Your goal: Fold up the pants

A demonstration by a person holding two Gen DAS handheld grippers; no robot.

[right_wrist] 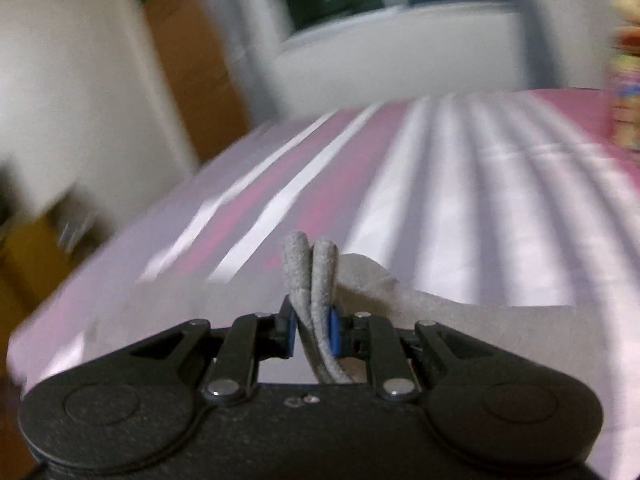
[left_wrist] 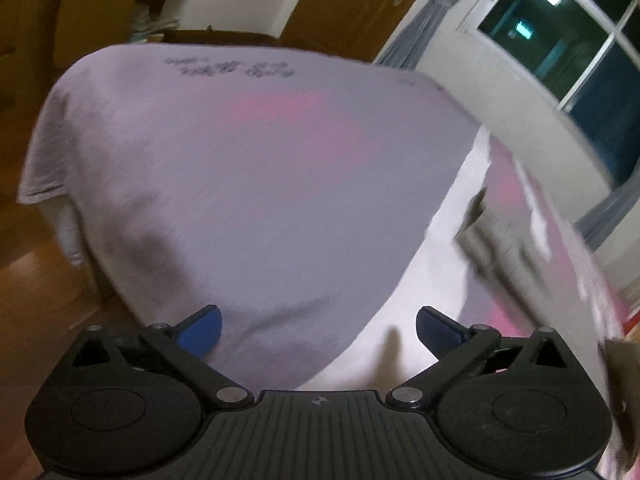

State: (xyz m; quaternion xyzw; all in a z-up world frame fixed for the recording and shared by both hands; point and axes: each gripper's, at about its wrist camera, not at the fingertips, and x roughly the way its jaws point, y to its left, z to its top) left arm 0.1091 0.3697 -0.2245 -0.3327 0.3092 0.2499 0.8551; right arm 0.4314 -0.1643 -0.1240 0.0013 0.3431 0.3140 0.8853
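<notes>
1. The left gripper (left_wrist: 318, 330) stands wide open above the bed, its two blue pads far apart at either side of the frame's lower part, and nothing lies between them.
2. Below and ahead of the left gripper spreads a pale lavender sheet (left_wrist: 224, 184) that covers the bed and hangs over its far corner toward the wooden floor (left_wrist: 36, 300).
3. In the left wrist view a blurred grey-beige shape (left_wrist: 484, 236) sits to the right of the open jaws, well apart from them; it may be part of the pants, but the blur makes this impossible to tell.
4. The right gripper (right_wrist: 312, 330) is closed on the pants (right_wrist: 310, 280): two rounded folds of grey fabric are pinched side by side between the blue pads.
5. The two folds stick out past the fingertips, and the fabric also runs back between the fingers toward the gripper's body.
6. More of the same grey cloth trails away from the jaws to the right, draping low across the frame over the striped bedding.
7. Beyond the right gripper lies a pink and white striped bedcover (right_wrist: 440, 184), heavily blurred.
8. A window (left_wrist: 560, 28) with dark panes and a grey curtain beside it stands past the bed, and a wooden door (right_wrist: 196, 80) shows at the left of the right wrist view.
</notes>
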